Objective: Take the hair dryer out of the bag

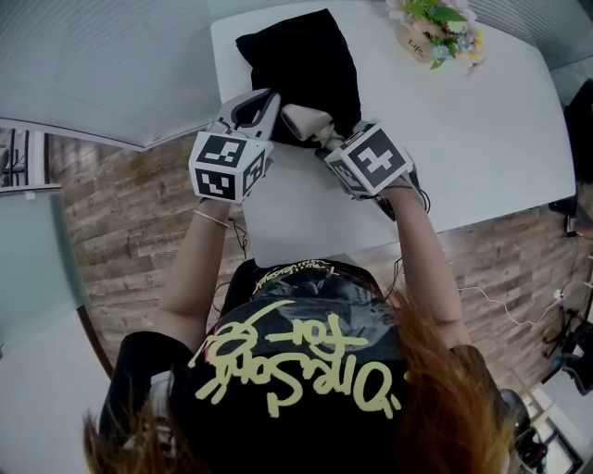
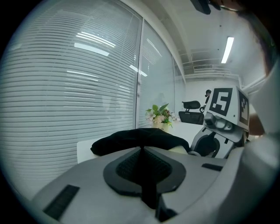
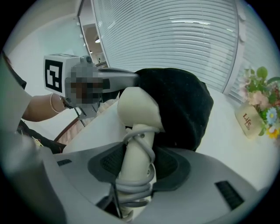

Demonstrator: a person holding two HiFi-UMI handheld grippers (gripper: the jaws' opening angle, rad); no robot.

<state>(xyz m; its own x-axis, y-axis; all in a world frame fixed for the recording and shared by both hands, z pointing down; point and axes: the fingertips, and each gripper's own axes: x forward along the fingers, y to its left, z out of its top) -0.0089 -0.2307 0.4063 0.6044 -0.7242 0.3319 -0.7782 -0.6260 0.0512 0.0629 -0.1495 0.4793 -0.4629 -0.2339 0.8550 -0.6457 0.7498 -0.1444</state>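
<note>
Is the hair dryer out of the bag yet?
Halfway out. The hair dryer is held by its handle in the right gripper; its head is partly inside the black bag.

I see matt black cloth on the bag point(image 1: 306, 65), smooth cream plastic on the dryer point(image 3: 136, 109), smooth white table point(image 1: 491, 139), wood-grain floor point(image 1: 120, 250).

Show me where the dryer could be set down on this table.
The widest bare stretch of the white table is right of the black bag, nearer the person than the flowers. A smaller strip lies at the near edge. It is crowded at the bag's mouth, where left gripper, right gripper and hair dryer meet.
</note>
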